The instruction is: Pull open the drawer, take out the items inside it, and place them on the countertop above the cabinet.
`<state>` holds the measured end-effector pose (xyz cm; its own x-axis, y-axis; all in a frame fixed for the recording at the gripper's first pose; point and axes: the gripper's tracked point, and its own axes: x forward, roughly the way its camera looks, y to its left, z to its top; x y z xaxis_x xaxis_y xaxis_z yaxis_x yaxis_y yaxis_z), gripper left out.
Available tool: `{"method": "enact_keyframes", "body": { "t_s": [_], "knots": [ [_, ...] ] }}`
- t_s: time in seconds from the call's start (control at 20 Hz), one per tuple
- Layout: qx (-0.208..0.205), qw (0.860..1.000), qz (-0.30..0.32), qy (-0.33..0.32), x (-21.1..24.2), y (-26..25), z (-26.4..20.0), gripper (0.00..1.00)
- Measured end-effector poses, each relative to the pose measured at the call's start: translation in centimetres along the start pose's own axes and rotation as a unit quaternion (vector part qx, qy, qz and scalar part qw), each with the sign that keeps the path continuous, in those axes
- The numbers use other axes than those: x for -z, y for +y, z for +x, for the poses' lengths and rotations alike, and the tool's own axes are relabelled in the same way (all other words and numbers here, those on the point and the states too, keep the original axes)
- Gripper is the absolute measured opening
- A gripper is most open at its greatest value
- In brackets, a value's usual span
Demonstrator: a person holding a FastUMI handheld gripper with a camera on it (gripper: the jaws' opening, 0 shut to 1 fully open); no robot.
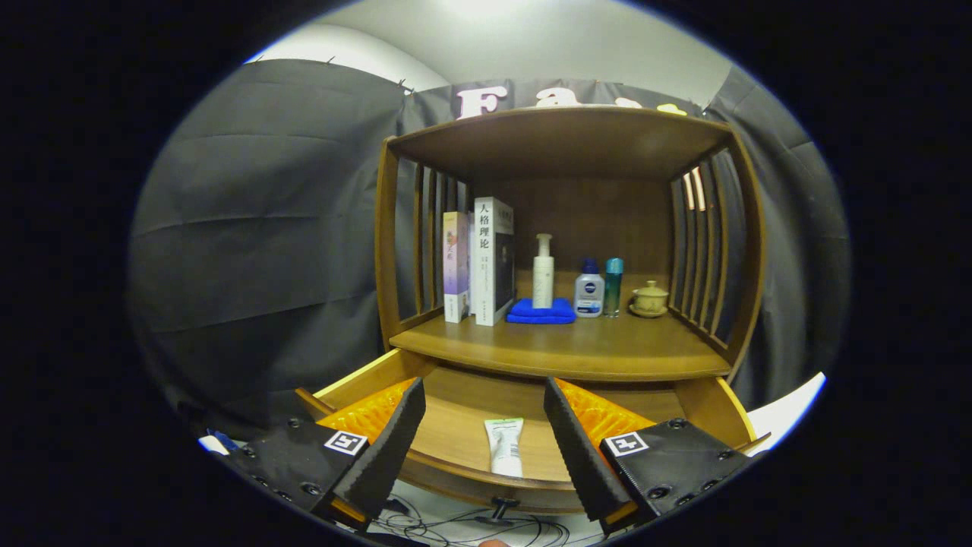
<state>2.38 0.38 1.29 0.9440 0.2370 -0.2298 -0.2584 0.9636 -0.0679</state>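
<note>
The wooden cabinet's drawer (456, 463) is pulled open below the countertop (562, 349). A white tube (505, 447) with a green end lies flat on the drawer floor near its front wall. My gripper (483, 395) hovers above the open drawer, open, with nothing between its fingers. The tube lies between the two fingers and lower down, apart from both. The drawer's dark handle (501, 505) sticks out under the front wall.
On the countertop stand two books (482, 262), a white pump bottle (543, 272) on a folded blue cloth (541, 311), a small white bottle (589, 289), a teal bottle (613, 286) and a lidded cup (650, 298). Slatted sides and a top shelf (566, 140) enclose it. Cables (456, 524) lie on the floor.
</note>
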Motion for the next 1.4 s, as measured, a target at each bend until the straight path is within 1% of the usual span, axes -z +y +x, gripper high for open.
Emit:
{"method": "enact_keyframes", "body": {
  "t_s": [0.1,0.25,0.35,0.45,0.65,0.85,0.95,1.1,1.2,1.3,1.4],
  "knots": [
    [-0.019,1.0,-0.001,0.019,-0.6,-0.1,1.3,0.98],
    [-0.033,0.998,-0.041,0.042,-0.8,-0.5,3.0,0.98],
    [-0.048,0.995,-0.055,0.065,-0.2,-0.3,4.0,0.98],
    [-0.057,0.992,-0.05,0.101,0.7,-0.6,5.1,0.98],
    [-0.093,0.983,-0.037,0.152,1.0,-0.2,7.5,0.98],
    [-0.104,0.967,-0.058,0.224,2.8,-1.2,9.8,0.98],
    [-0.115,0.957,-0.059,0.259,4.0,-1.2,10.0,0.98],
    [-0.136,0.941,-0.076,0.302,5.7,-1.1,11.1,0.98],
    [-0.135,0.932,-0.091,0.323,6.9,-1.5,11.7,0.98],
    [-0.153,0.919,-0.091,0.353,8.4,-1.0,11.6,0.98],
    [-0.153,0.905,-0.101,0.384,10.2,-1.6,11.7,0.98]
  ]
}}
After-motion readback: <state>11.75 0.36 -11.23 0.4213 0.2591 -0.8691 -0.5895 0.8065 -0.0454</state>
